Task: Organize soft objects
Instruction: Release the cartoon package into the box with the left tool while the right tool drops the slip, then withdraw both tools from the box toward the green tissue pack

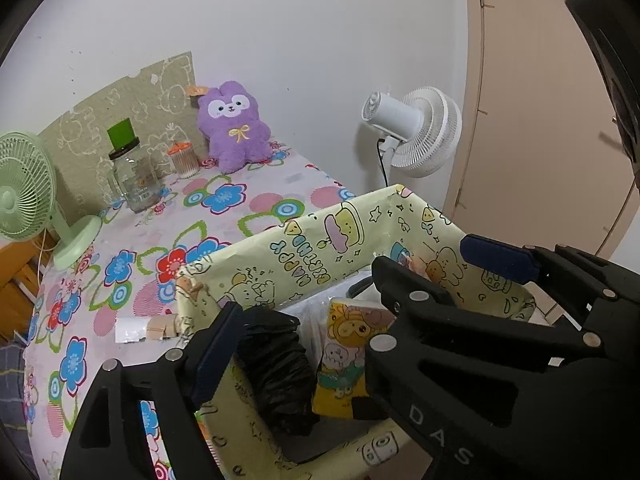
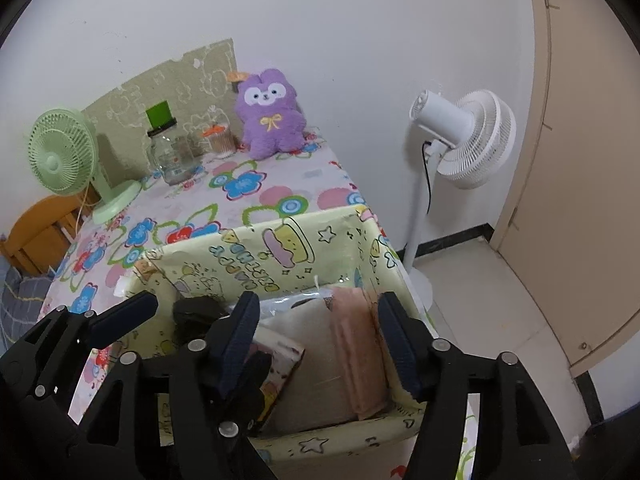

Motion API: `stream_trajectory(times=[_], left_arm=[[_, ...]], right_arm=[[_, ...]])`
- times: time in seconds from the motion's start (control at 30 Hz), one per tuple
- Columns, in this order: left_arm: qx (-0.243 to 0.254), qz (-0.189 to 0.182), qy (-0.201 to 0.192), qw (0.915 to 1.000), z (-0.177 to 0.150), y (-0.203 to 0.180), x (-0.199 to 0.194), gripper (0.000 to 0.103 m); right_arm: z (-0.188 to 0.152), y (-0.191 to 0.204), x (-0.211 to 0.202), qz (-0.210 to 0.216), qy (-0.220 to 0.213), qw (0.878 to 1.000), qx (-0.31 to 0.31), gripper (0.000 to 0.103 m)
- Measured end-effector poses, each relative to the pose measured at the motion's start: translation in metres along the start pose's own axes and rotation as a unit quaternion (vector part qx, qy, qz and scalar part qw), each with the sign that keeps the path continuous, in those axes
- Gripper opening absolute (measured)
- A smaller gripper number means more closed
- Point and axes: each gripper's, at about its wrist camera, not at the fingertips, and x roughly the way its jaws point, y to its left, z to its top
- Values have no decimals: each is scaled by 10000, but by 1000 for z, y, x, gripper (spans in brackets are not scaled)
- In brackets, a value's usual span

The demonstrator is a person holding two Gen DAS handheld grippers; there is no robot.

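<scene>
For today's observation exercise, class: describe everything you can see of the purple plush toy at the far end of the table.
The purple plush toy is a fuzzy, rabbit-like figure with two short rounded ears, white eye patches with dark eyes, a small mouth and a yellow bow stitched on its chest. It has stubby arms and legs. It sits upright on the floral tablecloth at the table's far end, leaning back against the white wall. An orange tag shows by its ear. Neither gripper touches it.
</scene>
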Motion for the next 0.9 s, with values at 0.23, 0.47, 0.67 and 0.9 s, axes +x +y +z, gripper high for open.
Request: stream_trajectory(times=[0.23, 0.47, 0.67, 0.9], left_arm=[[-130, 45, 27, 9999, -4, 9, -13, 88], [-169, 155, -121, 9997, -9, 20, -29, 90], [-227, 245, -210, 9992, -17, 31, -43, 91], [-293, 436, -225, 9984, -29, 49, -57, 91]], right_arm=[[-2, 11, -13, -44, -97, 9999, -58, 66], [-4, 27, -28, -80, -236, 9996, -131, 67], [-7, 43, -37, -83, -240, 9994, -230, 67], [-14, 65, -45, -97, -218, 9993, -294, 67]])
